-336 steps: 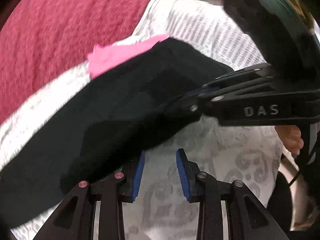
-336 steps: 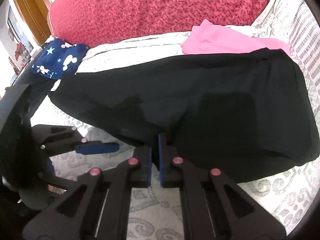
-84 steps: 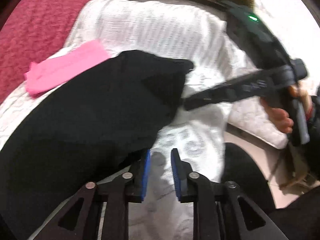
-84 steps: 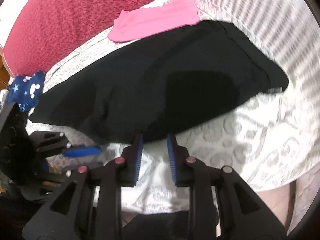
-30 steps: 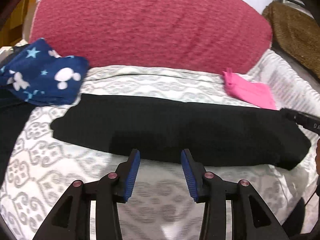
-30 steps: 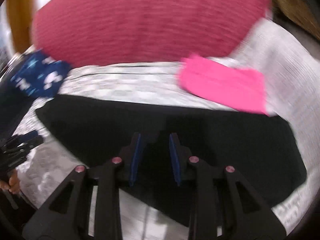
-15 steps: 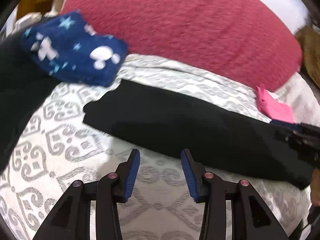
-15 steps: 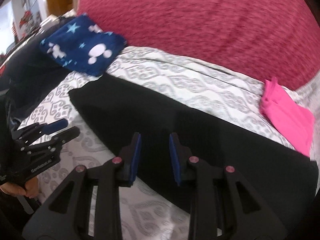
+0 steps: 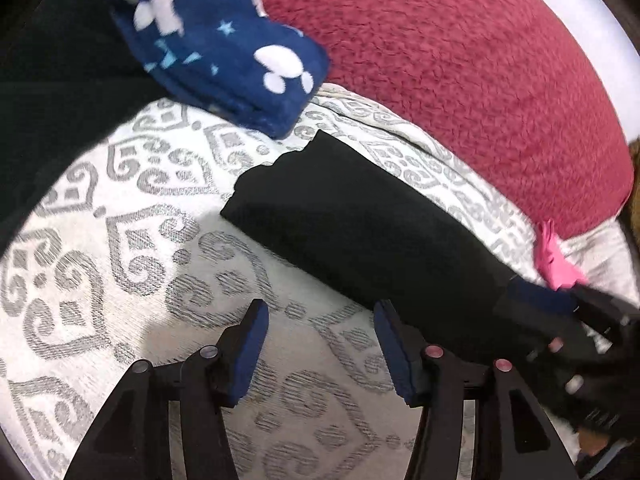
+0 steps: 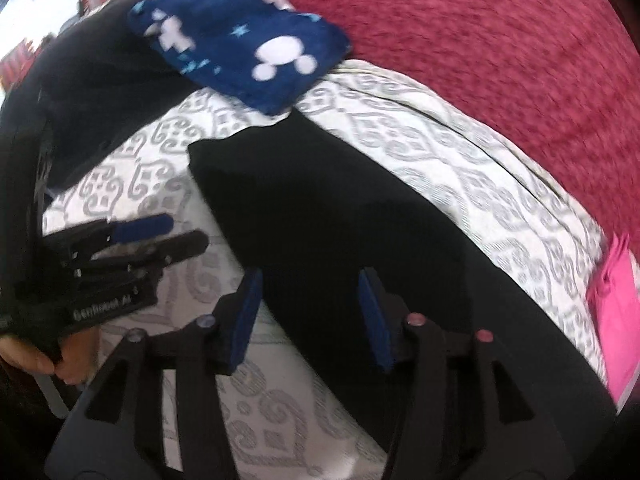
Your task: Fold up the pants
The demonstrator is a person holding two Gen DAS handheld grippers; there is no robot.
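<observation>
The black pants [image 9: 344, 224] lie folded lengthwise as a long band across the patterned cover [image 9: 120, 260]. Their left end stops just short of the blue fleece. My left gripper [image 9: 320, 340] hovers over bare cover just in front of the pants' near edge. Its jaws are opening and nothing is between them. In the right wrist view my right gripper [image 10: 310, 312] hangs over the near edge of the pants [image 10: 320, 216]. Its jaws are opening too, with black cloth below them but not pinched. The left gripper [image 10: 160, 232] also shows at the left there, held by a hand.
A folded blue fleece [image 9: 224, 40] with white stars and mouse heads lies behind the pants' left end. The red backrest [image 9: 460, 60] runs along the back. A pink garment [image 10: 616, 312] sits at the right end. Dark cloth [image 9: 48, 100] covers the far left.
Both grippers have travelled left along the pants toward the end by the blue fleece and sunk a little. Both pairs of jaws now stand wider apart.
</observation>
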